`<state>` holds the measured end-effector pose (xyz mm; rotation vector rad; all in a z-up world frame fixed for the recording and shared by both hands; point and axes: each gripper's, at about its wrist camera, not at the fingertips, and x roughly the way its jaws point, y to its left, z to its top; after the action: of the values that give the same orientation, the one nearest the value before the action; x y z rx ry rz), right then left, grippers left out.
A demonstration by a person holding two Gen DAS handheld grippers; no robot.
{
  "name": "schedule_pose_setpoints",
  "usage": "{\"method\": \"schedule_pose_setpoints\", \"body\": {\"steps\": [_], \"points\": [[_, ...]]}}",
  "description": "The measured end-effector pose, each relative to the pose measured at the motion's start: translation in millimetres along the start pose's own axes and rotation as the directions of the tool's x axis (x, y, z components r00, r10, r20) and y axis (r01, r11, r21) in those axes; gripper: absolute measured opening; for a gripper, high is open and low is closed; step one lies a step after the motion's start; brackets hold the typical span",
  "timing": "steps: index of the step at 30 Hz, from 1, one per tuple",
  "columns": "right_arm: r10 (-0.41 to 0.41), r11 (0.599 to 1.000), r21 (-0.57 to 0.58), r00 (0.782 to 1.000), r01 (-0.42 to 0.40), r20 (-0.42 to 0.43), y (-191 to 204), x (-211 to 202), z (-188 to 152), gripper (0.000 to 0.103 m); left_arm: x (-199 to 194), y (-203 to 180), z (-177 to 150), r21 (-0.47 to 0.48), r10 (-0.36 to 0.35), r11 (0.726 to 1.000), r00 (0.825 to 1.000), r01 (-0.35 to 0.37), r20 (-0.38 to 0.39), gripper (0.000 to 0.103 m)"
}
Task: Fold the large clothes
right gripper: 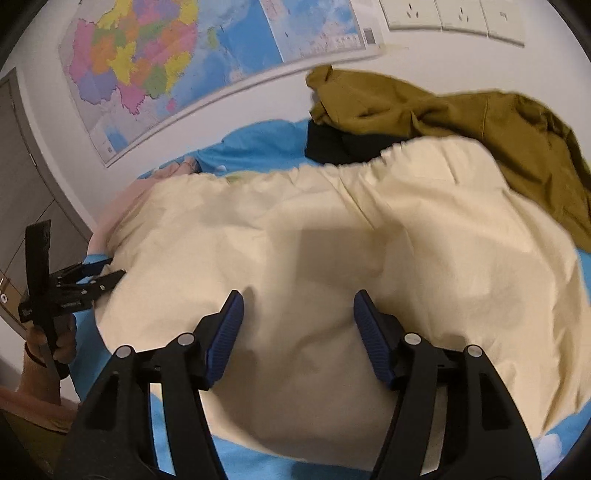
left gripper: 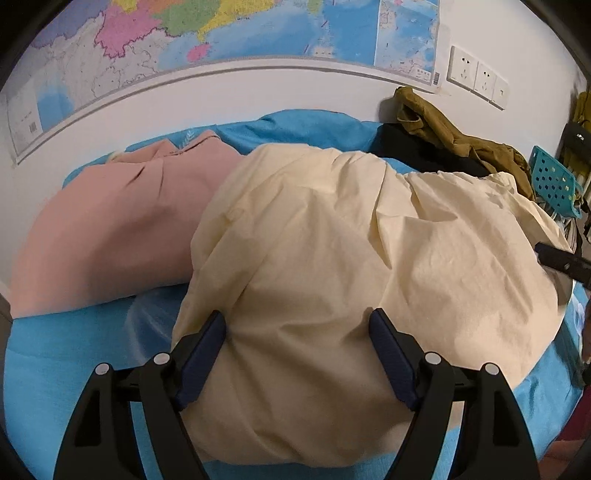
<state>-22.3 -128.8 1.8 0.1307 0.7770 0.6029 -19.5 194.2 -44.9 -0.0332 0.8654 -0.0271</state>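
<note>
Taking the cream garment [left gripper: 332,258] as the landmark, it lies spread across the middle of the bed [left gripper: 74,350], which wears a bright blue cover; the gathered, elastic-looking edge is at the far side, toward the wall, and the near edge hangs close to both cameras. To its left, partly tucked under its left edge, lies a pink garment [left gripper: 110,229], flat and smooth, probably set aside so it does not tangle with the piece being worked. Over the cream garment's near-left part hangs the left claw [left gripper: 297,354], its fingers well apart with only loose cloth showing between them and nothing pinched; in the right wrist view it shows just off the left edge of the cloth, gripped by a hand [right gripper: 55,343]. Over the near-middle part the right claw [right gripper: 298,332] also has its fingers apart, with cloth below the gap but not clamped. Both seem placed above the near edge so each can take a side of it for the coming fold. Beyond the cream garment's far-right corner, a black garment [right gripper: 332,144] and an olive-brown jacket [right gripper: 461,114] sit heaped against the wall, likely waiting their turn. Above the bed a wall map [right gripper: 155,62] and wall sockets [right gripper: 454,14] show.
</note>
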Motion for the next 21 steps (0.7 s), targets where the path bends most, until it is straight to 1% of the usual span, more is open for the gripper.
{"method": "schedule_pose_setpoints", "body": {"steps": [2, 5, 7, 11, 12, 13, 15, 16, 19, 21], "points": [[0.036, 0.999, -0.023, 0.999, -0.035, 0.018, 11.1, -6.8, 2.7, 0.065, -6.5, -0.2, -0.9, 0.004, 0.008, 1.000, 1.000, -0.008, 0.011, 0.077], [0.087, 0.990, -0.114, 0.995, -0.082, 0.037, 43.4, -15.5, 4.7, 0.070, -15.4, -0.5, -2.3, 0.004, 0.026, 1.000, 0.999, -0.026, 0.024, 0.077], [0.114, 0.979, -0.172, 0.993, -0.107, 0.031, 63.3, -16.1, 3.0, 0.073, -19.2, -1.1, -2.9, 0.003, 0.027, 1.000, 0.999, -0.028, 0.030, 0.079], [0.127, 0.941, -0.316, 0.992, -0.122, -0.006, 108.5, -2.7, -5.3, 0.079, -27.6, -1.0, -7.9, -0.006, 0.033, 0.999, 0.999, -0.033, 0.042, 0.079], [0.129, 0.935, -0.330, 0.991, -0.127, -0.016, 113.6, 0.4, -7.0, 0.081, -28.8, -0.8, -8.7, -0.007, 0.032, 0.999, 0.999, -0.031, 0.043, 0.080], [0.132, 0.925, -0.353, 0.991, -0.137, -0.039, 123.4, 6.6, -11.1, 0.081, -30.3, -1.0, -10.1, -0.006, 0.032, 0.999, 0.998, -0.031, 0.045, 0.080], [0.139, 0.912, -0.380, 0.988, -0.151, -0.061, 135.7, 13.5, -16.5, 0.081, -33.3, -0.9, -13.0, -0.007, 0.031, 1.000, 0.998, -0.031, 0.049, 0.081], [0.136, 0.900, -0.408, 0.988, -0.153, -0.071, 144.5, 18.2, -20.5, 0.081, -34.1, -0.9, -13.9, -0.008, 0.029, 1.000, 0.998, -0.029, 0.049, 0.081], [0.123, 0.881, -0.449, 0.989, -0.147, -0.082, 158.3, 24.2, -27.0, 0.082, -37.6, -0.5, -17.4, -0.009, 0.036, 0.999, 0.998, -0.035, 0.052, 0.086], [0.141, 0.868, -0.466, 0.985, -0.171, -0.099, 167.1, 25.6, -30.5, 0.082, -40.0, 0.6, -19.6, -0.009, 0.034, 0.999, 0.998, -0.034, 0.052, 0.086]]}}
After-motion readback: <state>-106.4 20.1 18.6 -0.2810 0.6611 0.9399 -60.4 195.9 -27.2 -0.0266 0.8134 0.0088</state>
